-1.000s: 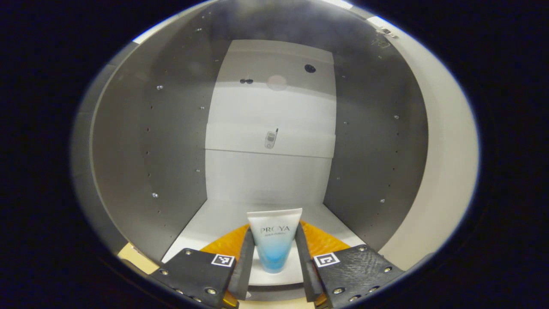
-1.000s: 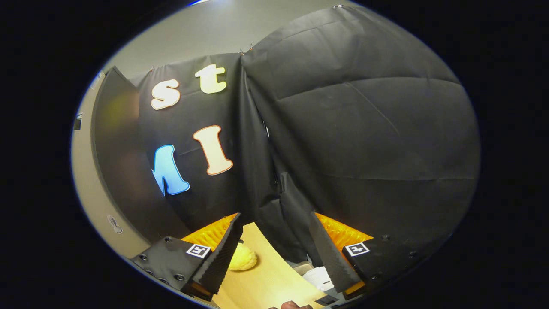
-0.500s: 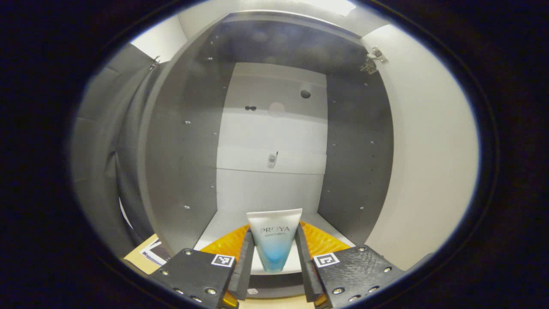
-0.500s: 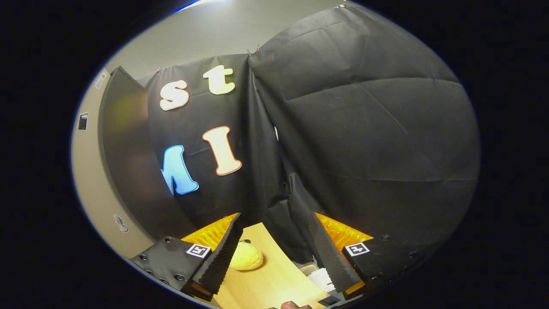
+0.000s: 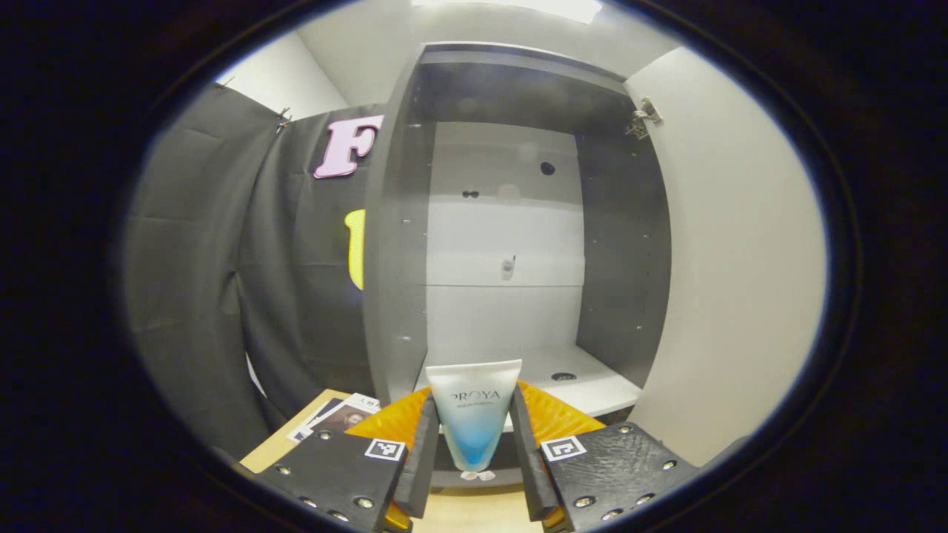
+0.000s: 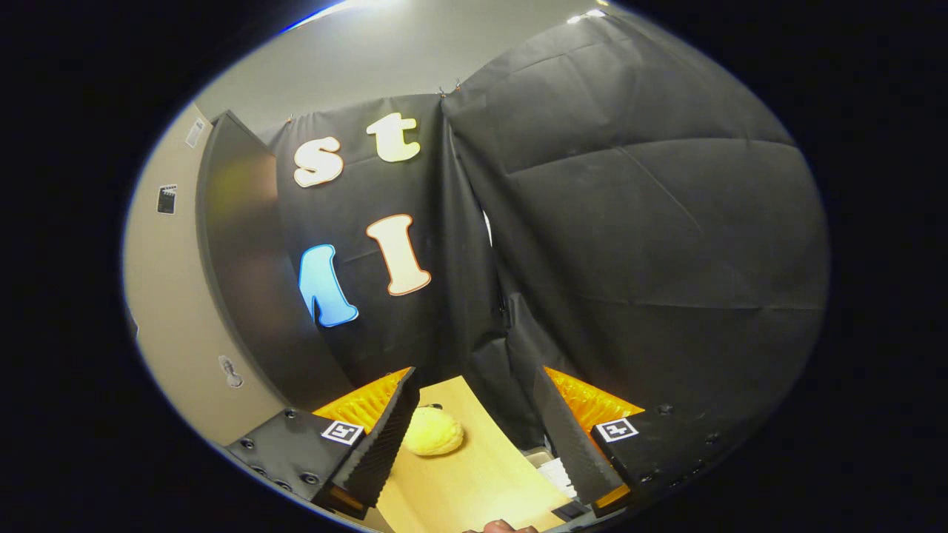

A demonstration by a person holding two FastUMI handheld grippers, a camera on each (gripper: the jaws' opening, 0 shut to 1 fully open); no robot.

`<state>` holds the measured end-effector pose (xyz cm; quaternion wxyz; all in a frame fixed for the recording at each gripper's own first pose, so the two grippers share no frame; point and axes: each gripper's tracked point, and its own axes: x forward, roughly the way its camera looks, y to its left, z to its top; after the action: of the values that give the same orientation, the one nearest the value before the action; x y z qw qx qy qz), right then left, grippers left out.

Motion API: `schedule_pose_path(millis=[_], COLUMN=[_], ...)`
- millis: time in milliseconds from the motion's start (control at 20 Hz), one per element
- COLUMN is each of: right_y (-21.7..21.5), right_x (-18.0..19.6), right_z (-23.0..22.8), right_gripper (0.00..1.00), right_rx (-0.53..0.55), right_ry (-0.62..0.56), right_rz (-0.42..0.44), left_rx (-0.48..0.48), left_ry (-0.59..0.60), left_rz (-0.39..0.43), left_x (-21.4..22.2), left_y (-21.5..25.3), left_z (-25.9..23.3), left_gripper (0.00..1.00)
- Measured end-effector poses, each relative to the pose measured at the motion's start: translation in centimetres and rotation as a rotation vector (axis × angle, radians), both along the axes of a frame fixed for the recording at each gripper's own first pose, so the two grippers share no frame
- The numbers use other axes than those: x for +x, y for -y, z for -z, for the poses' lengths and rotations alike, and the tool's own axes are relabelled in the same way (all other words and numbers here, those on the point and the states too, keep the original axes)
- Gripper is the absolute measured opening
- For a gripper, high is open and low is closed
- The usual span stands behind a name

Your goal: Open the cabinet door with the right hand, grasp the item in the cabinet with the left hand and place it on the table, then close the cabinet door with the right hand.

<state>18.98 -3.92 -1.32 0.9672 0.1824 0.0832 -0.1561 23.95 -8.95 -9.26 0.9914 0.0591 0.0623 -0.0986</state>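
Gripping one tube (image 5: 474, 414), left tool (image 5: 474, 463) faces one cabinet (image 5: 503, 244).

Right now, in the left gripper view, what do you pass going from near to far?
Left gripper → squeeze tube it grips → cabinet floor → cabinet back panel.

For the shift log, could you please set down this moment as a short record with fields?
stage: item lifted out, not yet on the table
left hand-held gripper: shut on the tube, held upright, cap end down
tube position: in front of the cabinet, outside it
cabinet door: open, swung to the right in the left gripper view
cabinet shelf: a small dark round mark on it
right hand-held gripper: open, holding nothing, over the table
on the table: a yellow round object; printed papers beside the cabinet
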Motion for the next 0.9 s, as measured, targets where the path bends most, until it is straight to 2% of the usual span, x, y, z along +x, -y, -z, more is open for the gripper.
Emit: schedule_pose_path(millis=[150, 350, 500, 900], right_y=[-0.3, -0.8, -1.0, -1.3], right_x=[-1.0, -2.1, -3.1, -5.4], right_z=[0.1, -0.1, 0.2, 0.3], right_gripper=[0.92, 0.92, 0.92, 0.92], right_rx=[-0.014, -0.003, 0.007, -0.060], right_ry=[-0.007, -0.013, -0.022, -0.056], right_rz=[-0.001, -0.008, 0.007, 0.006], left_rx=[0.026, 0.003, 0.033, -0.038], left_ry=[-0.015, -0.018, 0.009, -0.006], left_rz=[-0.024, -0.053, -0.090, -0.078], left_x=[-1.3, -2.4, -2.8, -4.3], left_y=[-2.5, -4.8, -7.1, -11.0], left_z=[1.9, 4.6, 6.4, 13.2], left_gripper=[0.53, 0.52, 0.52, 0.52])
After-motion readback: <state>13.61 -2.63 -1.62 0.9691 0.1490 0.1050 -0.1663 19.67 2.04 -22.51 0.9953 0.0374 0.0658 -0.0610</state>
